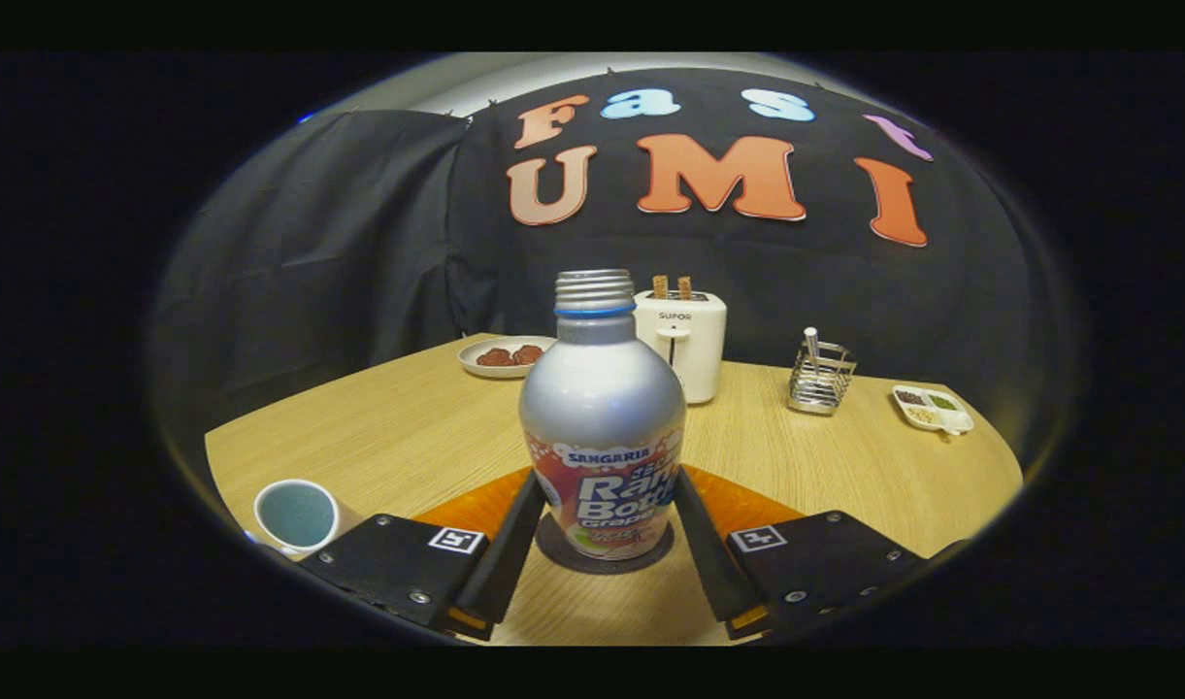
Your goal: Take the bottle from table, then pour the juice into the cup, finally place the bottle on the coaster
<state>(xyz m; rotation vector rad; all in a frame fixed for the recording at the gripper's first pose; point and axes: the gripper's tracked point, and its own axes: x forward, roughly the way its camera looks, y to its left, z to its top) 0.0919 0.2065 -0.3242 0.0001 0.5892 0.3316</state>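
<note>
One task step looks left at the round light wooden desk (408, 437): the upright silver aluminium bottle (602, 417) already stands on the dark round coaster (563, 551) near the front edge, the gripper (604, 519) flanking it, contact unclear, a white cup (296, 515) front-left.

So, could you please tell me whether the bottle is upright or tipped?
Upright: the bottle stands on the dark coaster, cap on top, between the claw's fingers.
</note>
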